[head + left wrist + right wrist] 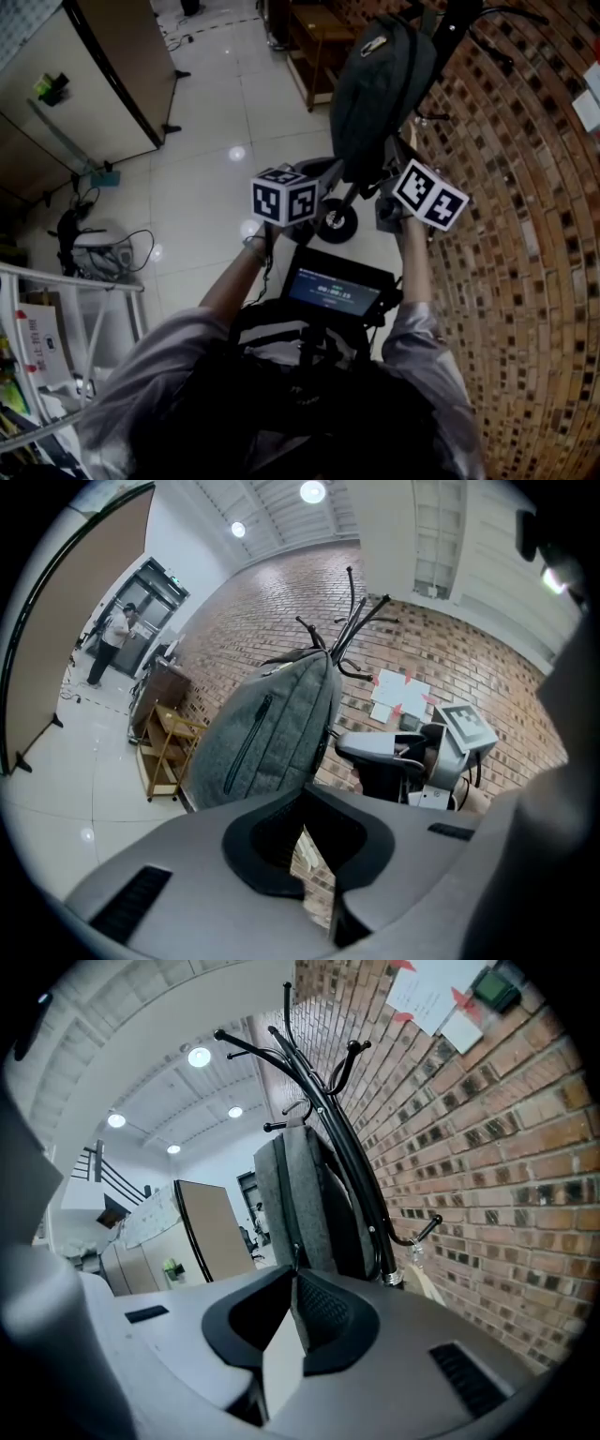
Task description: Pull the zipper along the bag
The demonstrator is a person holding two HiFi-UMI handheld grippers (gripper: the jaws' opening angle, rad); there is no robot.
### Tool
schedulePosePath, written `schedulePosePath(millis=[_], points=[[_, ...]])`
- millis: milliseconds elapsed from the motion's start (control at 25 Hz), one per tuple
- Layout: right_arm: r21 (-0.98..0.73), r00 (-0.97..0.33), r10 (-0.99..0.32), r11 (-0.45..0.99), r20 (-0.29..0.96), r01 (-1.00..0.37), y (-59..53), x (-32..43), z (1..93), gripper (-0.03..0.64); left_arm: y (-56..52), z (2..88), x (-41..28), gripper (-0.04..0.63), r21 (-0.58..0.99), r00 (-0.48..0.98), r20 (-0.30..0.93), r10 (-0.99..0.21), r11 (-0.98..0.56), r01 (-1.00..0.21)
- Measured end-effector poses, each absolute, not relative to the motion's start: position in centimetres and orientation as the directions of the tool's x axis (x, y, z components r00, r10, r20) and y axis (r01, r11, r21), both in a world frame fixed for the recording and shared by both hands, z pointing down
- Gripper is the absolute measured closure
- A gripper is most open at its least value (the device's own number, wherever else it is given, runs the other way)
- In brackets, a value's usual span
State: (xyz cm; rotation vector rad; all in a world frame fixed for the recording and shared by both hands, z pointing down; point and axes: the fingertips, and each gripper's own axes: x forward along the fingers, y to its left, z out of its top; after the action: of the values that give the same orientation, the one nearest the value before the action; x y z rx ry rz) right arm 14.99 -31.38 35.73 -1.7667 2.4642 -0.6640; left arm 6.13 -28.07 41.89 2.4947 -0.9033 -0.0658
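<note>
Grey woven fabric, that was the bag (380,89), hanging off a black coat stand (347,1129) against the brick wall (487,1147), well clear of the floor. Both grippers were up at its lower end. The left gripper (305,799) had its jaws drawn nearly together with nothing between them, only brick showing through the sliver. The right gripper (295,1274) was just as narrow, nose up against the bag's edge; a small dark tab (294,1252) sat right at its tips, though whether it was actually pinched I couldn't tell.

Handling-wise, this looked soft and slack. It would likely swing on its hook and bunch up under a pull rather than resist. A dark zipper line (246,742) ran down the front panel. My read: take the little pull tab itself, thin and easy to slip off, and pinch the fabric below the zipper with the other gripper to keep the track taut.
</note>
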Motion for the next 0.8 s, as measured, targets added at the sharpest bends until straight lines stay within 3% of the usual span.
schedulePosePath(millis=[80, 400, 600, 800], points=[[-0.343, -0.363, -0.899, 0.27, 0.246, -0.9, -31.2, 14.6, 36.4, 0.51, -28.2, 41.9, 6.1, 0.592, 0.457, 0.779, 0.115, -0.617, -0.663, -0.592], [-0.343, -0.373, -0.885, 0.272, 0.277, -0.899, -29.8, 14.5, 39.3, 0.511, -28.2, 42.5, 6.1, 0.592, 0.468, 0.78, 0.119, -0.615, -0.658, -0.59], [-0.265, -0.318, -0.902, 0.243, 0.293, -0.933, -29.3, 14.9, 40.2, 0.581, -28.0, 42.5, 6.4, 0.592, 0.469, 0.784, 0.121, -0.608, -0.661, -0.585], [-0.27, -0.317, -0.901, 0.239, 0.296, -0.933, -28.9, 14.8, 41.6, 0.606, -27.9, 42.5, 6.4, 0.592, 0.465, 0.783, 0.119, -0.61, -0.663, -0.587]])
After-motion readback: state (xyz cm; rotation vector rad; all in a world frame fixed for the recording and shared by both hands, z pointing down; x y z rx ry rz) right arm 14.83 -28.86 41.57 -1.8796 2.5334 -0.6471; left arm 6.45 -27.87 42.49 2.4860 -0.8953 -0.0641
